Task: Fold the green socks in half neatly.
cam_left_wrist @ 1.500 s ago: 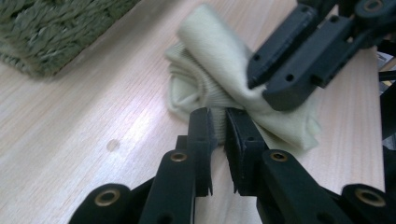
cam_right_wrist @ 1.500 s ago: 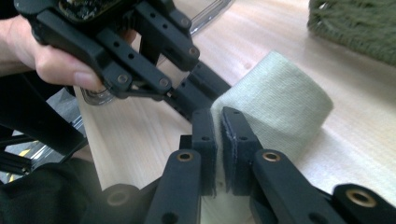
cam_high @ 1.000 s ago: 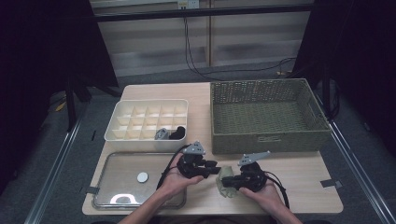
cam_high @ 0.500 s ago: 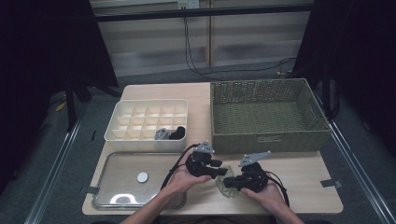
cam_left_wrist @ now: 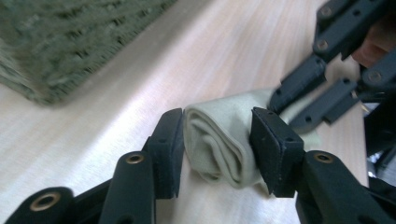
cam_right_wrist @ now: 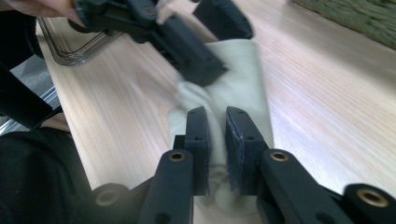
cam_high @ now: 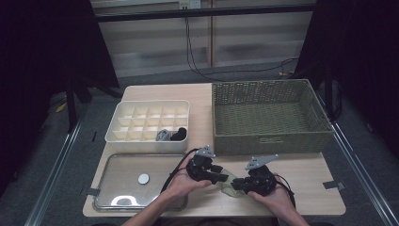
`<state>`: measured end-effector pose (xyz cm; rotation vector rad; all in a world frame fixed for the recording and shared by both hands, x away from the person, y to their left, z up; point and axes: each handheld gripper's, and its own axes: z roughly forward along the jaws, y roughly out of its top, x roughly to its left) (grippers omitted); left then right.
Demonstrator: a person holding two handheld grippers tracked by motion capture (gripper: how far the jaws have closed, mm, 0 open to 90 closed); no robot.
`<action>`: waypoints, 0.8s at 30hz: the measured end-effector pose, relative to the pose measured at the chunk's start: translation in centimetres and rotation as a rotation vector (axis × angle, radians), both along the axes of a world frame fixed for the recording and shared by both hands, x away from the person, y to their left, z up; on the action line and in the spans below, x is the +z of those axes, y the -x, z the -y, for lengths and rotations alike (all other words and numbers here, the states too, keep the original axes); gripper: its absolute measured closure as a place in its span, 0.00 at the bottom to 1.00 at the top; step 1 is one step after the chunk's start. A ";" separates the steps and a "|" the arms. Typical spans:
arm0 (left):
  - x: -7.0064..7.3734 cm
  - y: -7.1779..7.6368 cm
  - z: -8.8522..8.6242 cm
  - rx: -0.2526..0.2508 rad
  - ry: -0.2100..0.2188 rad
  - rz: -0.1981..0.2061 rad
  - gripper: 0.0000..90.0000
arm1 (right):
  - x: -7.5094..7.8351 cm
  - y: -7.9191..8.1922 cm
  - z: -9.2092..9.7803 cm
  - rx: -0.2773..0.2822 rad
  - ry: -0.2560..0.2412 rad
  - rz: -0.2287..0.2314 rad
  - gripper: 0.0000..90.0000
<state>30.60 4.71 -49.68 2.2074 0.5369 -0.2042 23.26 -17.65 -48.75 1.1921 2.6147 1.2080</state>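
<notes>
Wicker basket [cam_high: 268,117], compartment box [cam_high: 148,125], clear tray [cam_high: 122,181].

A light wooden table [cam_high: 301,188] is set on a grey floor [cam_high: 61,188]. Two metal rails [cam_high: 51,186] are laid along the floor, one past each side edge of the tabletop. Beyond the far edge a pale panelled wall [cam_high: 155,47] is seen, crossed by a dark bar [cam_high: 207,12], with black cables [cam_high: 197,61] hung down it. Black curtains [cam_high: 42,70] are hung at both sides. Dim light is cast from above.
</notes>
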 end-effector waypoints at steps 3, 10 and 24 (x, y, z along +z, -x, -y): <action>-0.1 0.2 0.1 0.003 -0.025 -0.008 0.49 | 0.0 0.4 0.3 -0.014 0.003 -0.003 0.87; -0.4 0.3 0.2 -0.025 -0.007 -0.022 0.49 | -0.1 0.6 0.5 -0.026 0.003 -0.008 0.87; -0.6 0.4 0.4 -0.080 0.004 -0.064 0.56 | -0.4 0.7 0.5 -0.026 -0.007 0.004 0.88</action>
